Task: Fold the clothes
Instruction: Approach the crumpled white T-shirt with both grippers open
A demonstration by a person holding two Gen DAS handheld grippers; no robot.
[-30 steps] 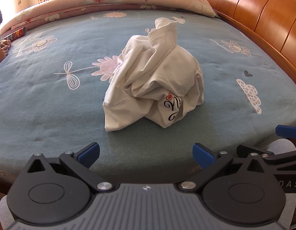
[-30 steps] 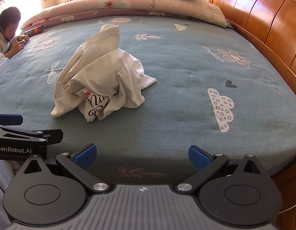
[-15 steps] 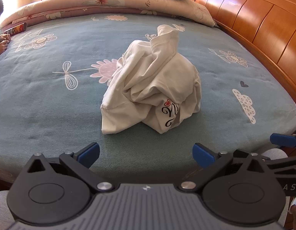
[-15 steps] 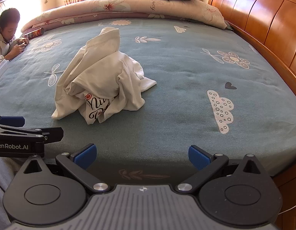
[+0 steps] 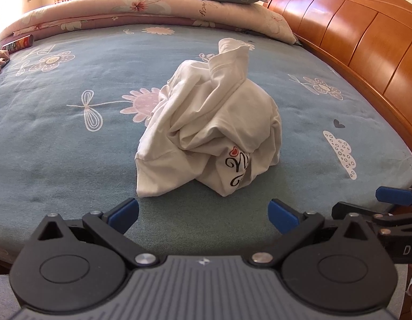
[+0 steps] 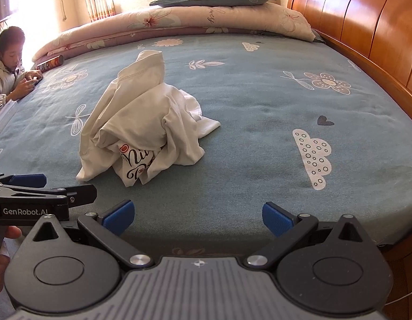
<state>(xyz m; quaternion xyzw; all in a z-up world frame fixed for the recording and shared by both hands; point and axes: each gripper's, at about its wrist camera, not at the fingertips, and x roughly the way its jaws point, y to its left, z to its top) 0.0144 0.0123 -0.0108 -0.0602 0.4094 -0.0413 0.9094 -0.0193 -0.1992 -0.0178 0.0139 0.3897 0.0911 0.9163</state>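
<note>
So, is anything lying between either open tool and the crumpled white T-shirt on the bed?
Nothing visible does. Only bare blue patterned bedsheet lies between the left tool, the right tool and the crumpled white T-shirt.

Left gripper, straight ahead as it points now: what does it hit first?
Likely the shirt, bunched on the bed almost dead ahead. The left gripper is open and empty, with only bare sheet between its fingertips and the shirt's near hem. Depth is uncertain; angled down, it might meet the sheet first.
</note>
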